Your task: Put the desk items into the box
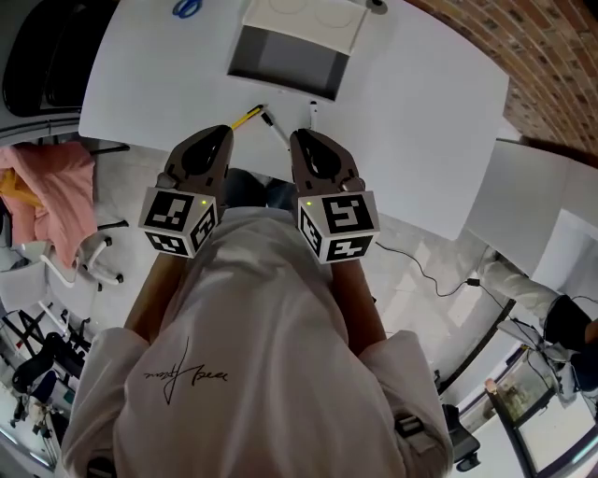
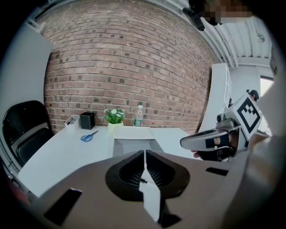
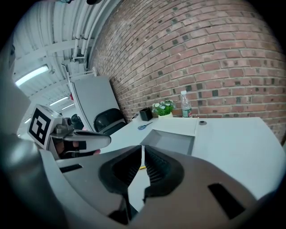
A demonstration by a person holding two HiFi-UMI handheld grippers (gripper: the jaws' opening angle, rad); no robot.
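Two grippers, both shut, nothing between jaws: your left gripper (image 1: pixel 226 133) and right gripper (image 1: pixel 297 138), side by side over near edge of white desk (image 1: pixel 420 112). Open box (image 1: pixel 290 56) at desk middle, ahead of both. Yellow pen (image 1: pixel 245 118), white pen (image 1: pixel 277 131) and second white pen (image 1: pixel 313 113) on desk between grippers and box. Blue scissors (image 1: pixel 187 8) left of box. Black pen holder (image 2: pixel 87 120), potted plant (image 2: pixel 115 117), water bottle (image 2: pixel 139 116) behind box, near brick wall (image 2: pixel 134 58).
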